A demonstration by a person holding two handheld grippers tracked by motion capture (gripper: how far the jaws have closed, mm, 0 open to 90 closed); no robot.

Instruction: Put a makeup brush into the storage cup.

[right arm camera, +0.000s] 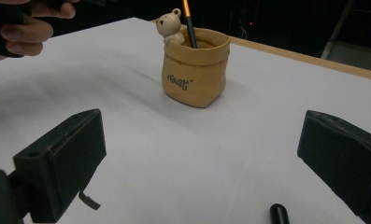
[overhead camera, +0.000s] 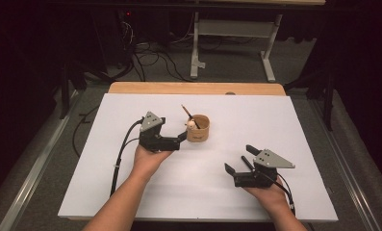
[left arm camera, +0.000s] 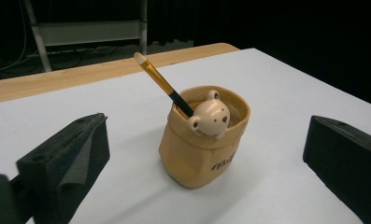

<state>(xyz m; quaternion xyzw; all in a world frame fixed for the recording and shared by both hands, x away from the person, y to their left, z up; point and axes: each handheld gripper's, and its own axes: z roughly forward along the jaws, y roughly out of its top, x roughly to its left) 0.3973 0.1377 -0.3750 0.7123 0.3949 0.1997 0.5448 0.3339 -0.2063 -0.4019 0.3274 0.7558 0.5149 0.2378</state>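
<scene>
Landmark: a tan, sack-shaped ceramic pot (overhead camera: 198, 128) with a small cream bear figure (left arm camera: 210, 118) on its rim is standing on the white table (overhead camera: 131, 192), towards its far middle.
Brush: a thin black-and-gold paintbrush (left arm camera: 162, 85) is leaning inside the pot — handle end sticking up past the rim, just behind the bear.
Pen: a black pen-like stick (overhead camera: 247, 163) is lying on the table well in front of the pot, between the jaws of the right tongs; its rounded tip is showing at the bottom edge of the right gripper view.
Left tongs (overhead camera: 183, 138): a hand is holding them just beside the pot, on the pot's left in the high view, tips pointing at it. The jaws are standing wide — nothing is between the pads, and the pot is sitting ahead of them, apart.
Right tongs (overhead camera: 240, 158): a hand is resting them on the table, well apart from the pot, on the near right side. The jaws are gaping wide and gripping nothing.
</scene>
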